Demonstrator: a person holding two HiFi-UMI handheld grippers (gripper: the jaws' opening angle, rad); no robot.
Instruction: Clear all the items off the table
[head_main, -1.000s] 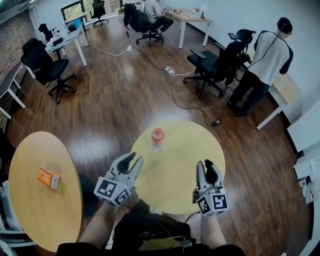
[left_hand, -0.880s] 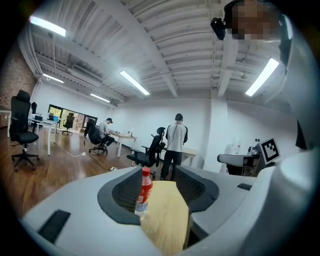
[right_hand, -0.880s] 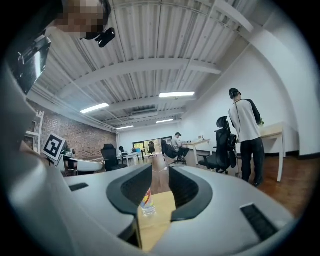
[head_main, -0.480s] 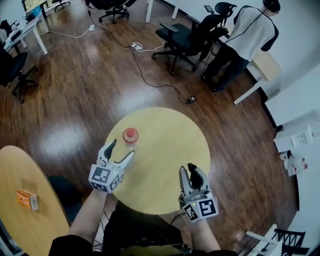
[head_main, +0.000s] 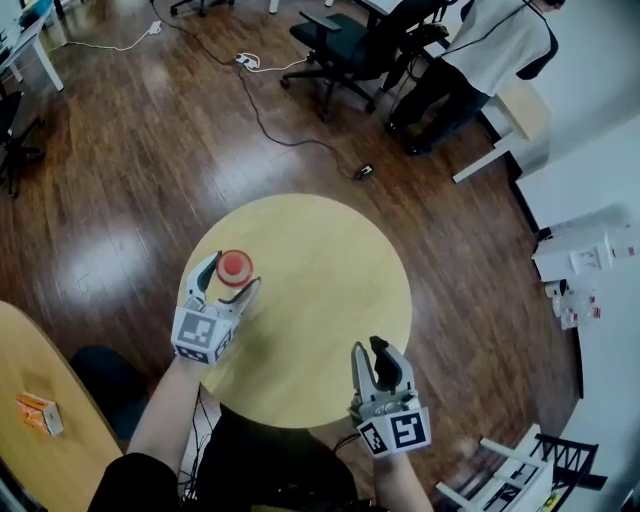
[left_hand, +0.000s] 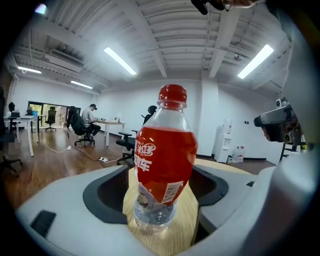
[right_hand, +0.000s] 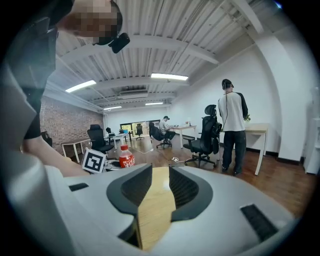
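Observation:
A clear bottle (head_main: 235, 266) with a red cap and red label stands upright on the left part of the round yellow table (head_main: 320, 250). My left gripper (head_main: 231, 281) reaches level around it. Its jaws have just been opening and now stand wide on either side of the bottle (left_hand: 162, 160), with gaps at both pads. My right gripper (head_main: 382, 352) hovers over the table's near edge. Its jaws are only narrowly apart with nothing between them, and bare tabletop (right_hand: 155, 200) shows through the gap. The right gripper view also shows the bottle (right_hand: 125, 156) at far left.
A second round table at the lower left carries an orange box (head_main: 38, 412). Beyond the table lie wooden floor, a cable (head_main: 270, 110) and a black office chair (head_main: 345, 45). A person (head_main: 490, 40) stands by a desk at the top right. White equipment (head_main: 580, 250) stands at right.
My left gripper has moved forward and down to the bottle, and its jaws went from nearly closed to wide around it. The right gripper has sunk a little.

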